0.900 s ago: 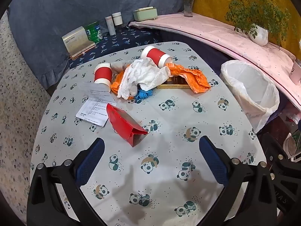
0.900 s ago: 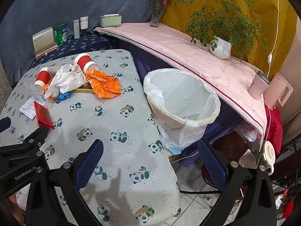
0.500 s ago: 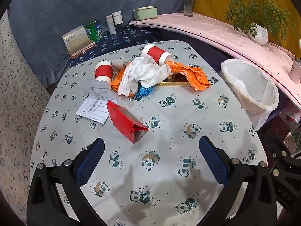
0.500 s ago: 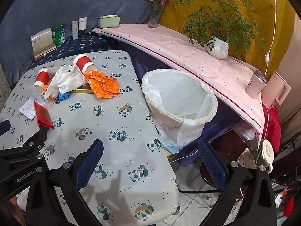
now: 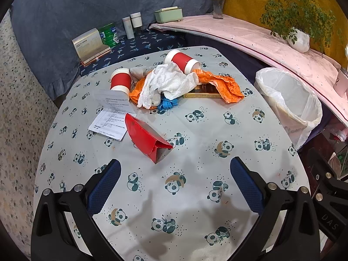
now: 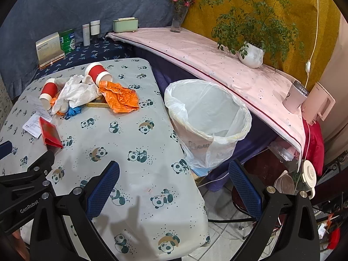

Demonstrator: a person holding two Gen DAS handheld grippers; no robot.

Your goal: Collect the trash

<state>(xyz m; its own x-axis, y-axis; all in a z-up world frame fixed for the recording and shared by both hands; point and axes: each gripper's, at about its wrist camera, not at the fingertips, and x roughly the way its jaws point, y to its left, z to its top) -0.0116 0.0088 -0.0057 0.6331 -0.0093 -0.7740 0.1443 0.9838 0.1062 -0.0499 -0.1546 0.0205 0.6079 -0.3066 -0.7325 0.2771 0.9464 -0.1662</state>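
Trash lies on the panda-print table [image 5: 195, 195]: a folded red packet [image 5: 148, 139], a printed paper sheet [image 5: 108, 117], two red paper cups [image 5: 120, 82] [image 5: 181, 62], a crumpled white tissue [image 5: 169, 82], an orange wrapper [image 5: 224, 84], a blue scrap [image 5: 167, 104] and a flat gold box [image 5: 204, 92]. A bin lined with a white bag [image 6: 206, 117] stands to the right of the table. My left gripper [image 5: 174, 187] is open and empty, just short of the red packet. My right gripper [image 6: 173, 189] is open and empty above the table's right edge, near the bin.
A pink-covered ledge [image 6: 206, 58] runs behind the bin with a potted plant [image 6: 252, 54], a flower vase [image 6: 178, 19] and a green box [image 6: 125, 25]. A green tin [image 5: 108, 34], bottles and a boxed book [image 5: 89, 45] stand at the back left. Clutter sits on the floor at right.
Both grippers have drawn back and up a little, so the table and trash look slightly farther away. Nothing on the table has moved.
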